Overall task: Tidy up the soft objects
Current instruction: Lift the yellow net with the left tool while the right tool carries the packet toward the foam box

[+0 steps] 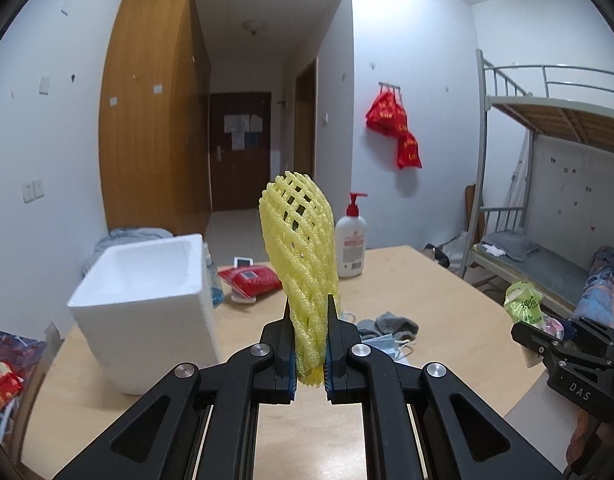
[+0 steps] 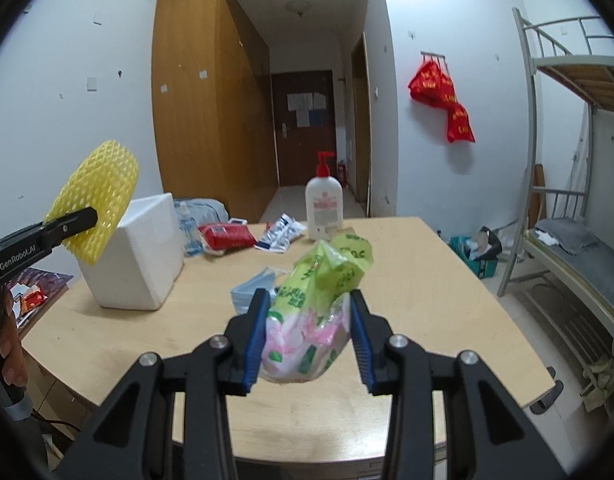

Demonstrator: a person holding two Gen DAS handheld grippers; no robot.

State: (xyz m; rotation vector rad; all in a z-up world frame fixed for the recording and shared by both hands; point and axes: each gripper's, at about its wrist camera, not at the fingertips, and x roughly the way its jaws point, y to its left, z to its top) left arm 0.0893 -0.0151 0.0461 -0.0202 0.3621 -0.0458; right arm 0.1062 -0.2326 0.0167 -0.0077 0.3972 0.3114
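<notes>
My left gripper (image 1: 308, 303) is shut on a yellow foam fruit net (image 1: 299, 240) and holds it upright above the wooden table (image 1: 427, 280). The net also shows in the right wrist view (image 2: 97, 196), held above the white foam box (image 2: 143, 256). My right gripper (image 2: 307, 300) is shut on a green and pink tissue pack (image 2: 315, 308), lifted over the table's middle. The right gripper with its pack shows at the right edge of the left wrist view (image 1: 525, 306). The open white foam box (image 1: 147, 304) stands on the table's left side.
A grey sock (image 1: 395, 324) and blue face masks (image 2: 253, 288) lie on the table. A lotion pump bottle (image 2: 324, 200), a red packet (image 2: 227, 236), a small clear bottle (image 2: 187, 228) and a blue-white wrapper (image 2: 281, 232) stand at the back. A bunk bed (image 2: 567, 200) is at the right.
</notes>
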